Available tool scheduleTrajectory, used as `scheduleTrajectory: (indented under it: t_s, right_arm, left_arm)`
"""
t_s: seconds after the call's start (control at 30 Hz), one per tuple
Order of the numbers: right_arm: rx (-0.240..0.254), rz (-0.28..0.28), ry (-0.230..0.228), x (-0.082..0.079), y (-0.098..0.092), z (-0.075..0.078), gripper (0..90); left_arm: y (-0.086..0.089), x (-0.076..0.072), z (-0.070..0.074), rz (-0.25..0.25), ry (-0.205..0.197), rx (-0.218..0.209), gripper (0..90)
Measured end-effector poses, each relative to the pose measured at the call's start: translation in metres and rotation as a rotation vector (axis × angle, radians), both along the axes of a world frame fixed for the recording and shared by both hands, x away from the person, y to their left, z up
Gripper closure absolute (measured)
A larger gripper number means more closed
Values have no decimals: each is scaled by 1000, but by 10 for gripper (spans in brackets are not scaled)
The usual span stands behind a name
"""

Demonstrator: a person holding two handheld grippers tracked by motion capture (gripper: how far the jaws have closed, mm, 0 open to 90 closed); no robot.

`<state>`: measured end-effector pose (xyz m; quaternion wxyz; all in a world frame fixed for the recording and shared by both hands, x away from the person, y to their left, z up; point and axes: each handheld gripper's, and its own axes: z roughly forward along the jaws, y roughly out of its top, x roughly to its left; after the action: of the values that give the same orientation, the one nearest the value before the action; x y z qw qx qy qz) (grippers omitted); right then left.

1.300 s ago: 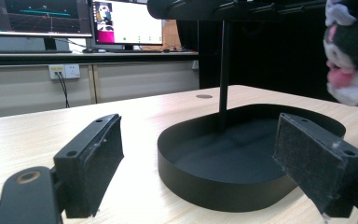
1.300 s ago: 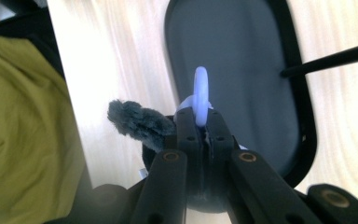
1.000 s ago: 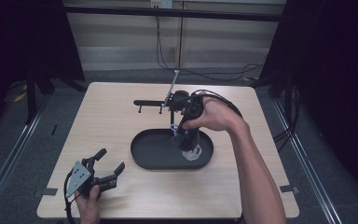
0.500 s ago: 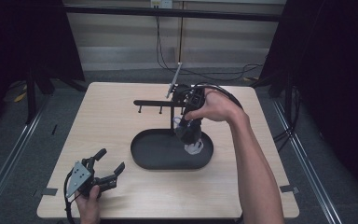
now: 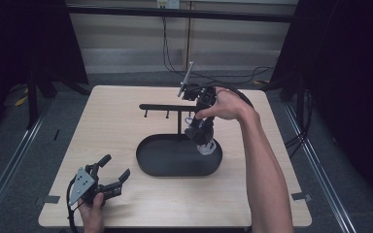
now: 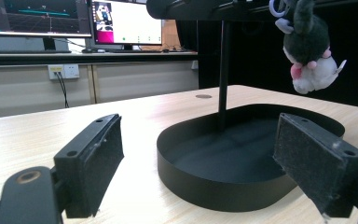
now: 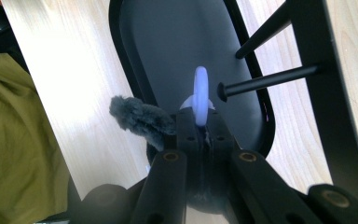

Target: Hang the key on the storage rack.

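Observation:
A small dark-grey and white plush toy (image 5: 205,143) hangs over the right end of the black oval tray (image 5: 148,162). My right gripper (image 5: 197,122) points down and is shut on the toy's top, just below its pale blue ring (image 7: 200,91). That ring stands upright, close beside the tip of a black peg (image 7: 266,80) of the rack (image 5: 165,107). A grey furry ear (image 7: 139,116) sticks out left of the jaws. In the left gripper view the toy (image 6: 310,56) dangles above the tray (image 6: 200,186). My left gripper (image 5: 112,175) rests open at the table's front left.
The rack's post (image 6: 223,70) rises behind the tray. Cables (image 5: 175,53) trail past the table's far edge. Monitors (image 6: 121,21) stand on a desk beyond. Green cloth (image 7: 18,140) lies beside the table in the right gripper view.
My right gripper has carried the toy up out of the tray and back toward the rack. The left gripper has stayed in place.

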<state>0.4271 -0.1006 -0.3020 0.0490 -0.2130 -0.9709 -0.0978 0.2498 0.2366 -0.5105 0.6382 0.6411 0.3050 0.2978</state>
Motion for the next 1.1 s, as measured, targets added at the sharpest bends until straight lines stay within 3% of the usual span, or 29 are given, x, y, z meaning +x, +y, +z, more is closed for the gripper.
scheduleTrajectory:
  t_s: [0.23, 0.5, 0.8, 1.1]
  right_arm:
    - [8, -12, 5, 6, -1, -6, 877]
    - [-2, -24, 9, 10, -2, -8, 876]
    - [22, -37, 10, 15, -5, -11, 876]
    - [21, -50, -10, 20, -7, -12, 874]
  left_arm:
    - [-1, 0, 0, -2, 3, -12, 154]
    - [0, 0, 0, -7, 3, 1, 154]
    - [1, 0, 0, -4, 0, 8, 154]
    - [1, 0, 0, -4, 0, 8, 154]
